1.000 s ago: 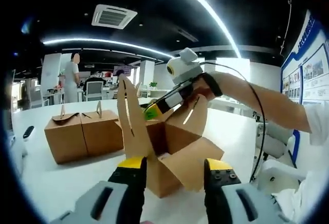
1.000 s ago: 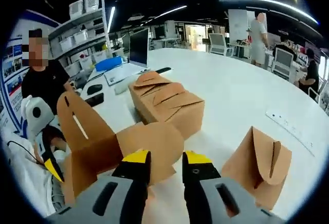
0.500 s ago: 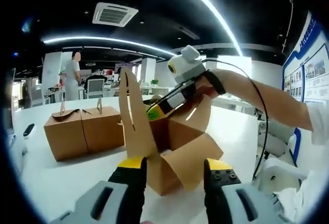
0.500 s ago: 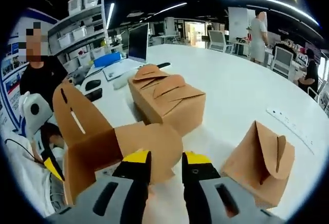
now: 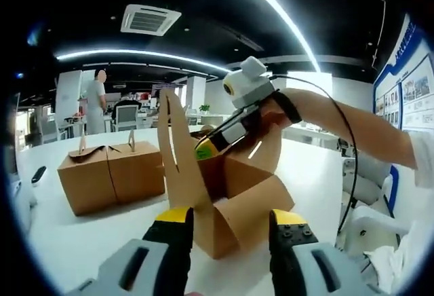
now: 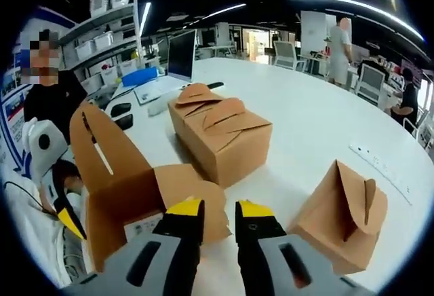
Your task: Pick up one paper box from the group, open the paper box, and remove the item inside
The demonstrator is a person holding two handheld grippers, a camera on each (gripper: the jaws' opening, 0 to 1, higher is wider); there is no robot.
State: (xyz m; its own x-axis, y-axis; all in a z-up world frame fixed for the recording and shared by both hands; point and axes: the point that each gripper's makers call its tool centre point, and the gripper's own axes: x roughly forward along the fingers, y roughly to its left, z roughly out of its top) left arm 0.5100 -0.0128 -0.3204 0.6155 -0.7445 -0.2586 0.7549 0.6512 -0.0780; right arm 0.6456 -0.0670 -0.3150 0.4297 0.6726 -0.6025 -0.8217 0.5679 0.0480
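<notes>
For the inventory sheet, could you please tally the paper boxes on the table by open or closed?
Open paper box: 1
Closed paper boxes: 3, a joined pair and a single one
Total: 4

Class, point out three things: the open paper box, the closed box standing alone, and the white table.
open paper box [image 5: 234,218], left gripper view, on its front wall.
closed box standing alone [image 6: 336,225], right gripper view, on its side face.
white table [image 6: 305,116], right gripper view, on bare tabletop.
</notes>
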